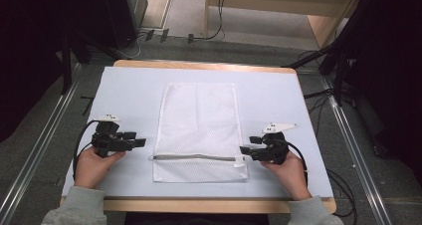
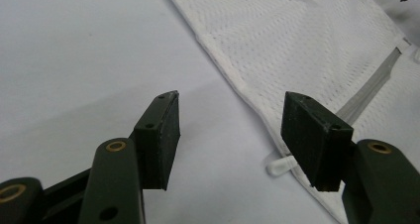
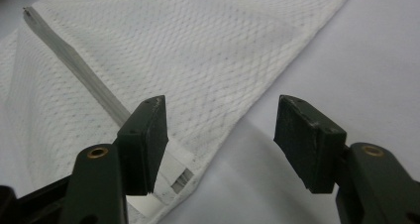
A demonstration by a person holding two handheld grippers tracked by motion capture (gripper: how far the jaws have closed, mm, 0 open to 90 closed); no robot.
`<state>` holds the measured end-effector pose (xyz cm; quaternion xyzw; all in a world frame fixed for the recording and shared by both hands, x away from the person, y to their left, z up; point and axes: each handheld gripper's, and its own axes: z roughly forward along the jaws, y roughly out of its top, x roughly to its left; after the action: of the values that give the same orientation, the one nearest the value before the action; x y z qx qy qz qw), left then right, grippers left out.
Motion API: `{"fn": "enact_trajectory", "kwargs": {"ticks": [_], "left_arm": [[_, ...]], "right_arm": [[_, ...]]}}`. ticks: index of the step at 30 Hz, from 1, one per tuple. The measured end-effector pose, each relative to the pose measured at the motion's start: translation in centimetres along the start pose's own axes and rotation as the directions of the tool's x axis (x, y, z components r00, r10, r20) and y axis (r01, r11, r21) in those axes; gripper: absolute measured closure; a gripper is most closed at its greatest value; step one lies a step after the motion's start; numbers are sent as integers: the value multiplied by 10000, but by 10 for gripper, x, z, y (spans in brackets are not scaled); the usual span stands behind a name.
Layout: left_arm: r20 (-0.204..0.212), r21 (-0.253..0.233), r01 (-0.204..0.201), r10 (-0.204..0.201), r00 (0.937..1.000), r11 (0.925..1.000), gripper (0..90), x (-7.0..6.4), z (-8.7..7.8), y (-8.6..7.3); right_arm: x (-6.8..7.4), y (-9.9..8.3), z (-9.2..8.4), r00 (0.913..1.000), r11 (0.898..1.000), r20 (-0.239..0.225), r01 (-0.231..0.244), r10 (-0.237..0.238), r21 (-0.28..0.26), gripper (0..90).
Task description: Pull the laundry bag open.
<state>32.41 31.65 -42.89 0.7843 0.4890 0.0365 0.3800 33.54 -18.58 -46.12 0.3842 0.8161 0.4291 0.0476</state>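
Mesh bag (image 1: 198,130) lies flat, bare table (image 1: 129,93) flanking both long edges.

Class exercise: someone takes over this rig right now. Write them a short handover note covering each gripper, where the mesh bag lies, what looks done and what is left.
Left gripper: open, empty, just off the left edge of the white mesh laundry bag.
Right gripper: open, empty, at the bag's right edge beside the zipper's end.
Bag: flat in the middle of the white table cover, zipper across the near end, apparently closed.
Done: bag laid out smooth; nothing gripped.
Left: probably regrip the bag's near corners or the zipper for the next step.
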Motion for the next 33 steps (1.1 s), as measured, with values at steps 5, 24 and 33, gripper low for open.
{"fn": "enact_trajectory", "kwargs": {"ticks": [5,24,33], "left_arm": [[-246,-43,59,-60,9997,10000,393,7,-2,1],[-397,135,288,-282,9988,9995,363,17,-1,1],[-493,145,270,-262,9984,9995,352,17,1,1]], "right_arm": [[-7,-2,-6,9996,9997,241,-167,171,-152,382],[-16,-7,-10,9974,9988,525,-493,495,-46,371],[-17,-8,-9,9973,9989,574,-463,463,-14,365]]}}
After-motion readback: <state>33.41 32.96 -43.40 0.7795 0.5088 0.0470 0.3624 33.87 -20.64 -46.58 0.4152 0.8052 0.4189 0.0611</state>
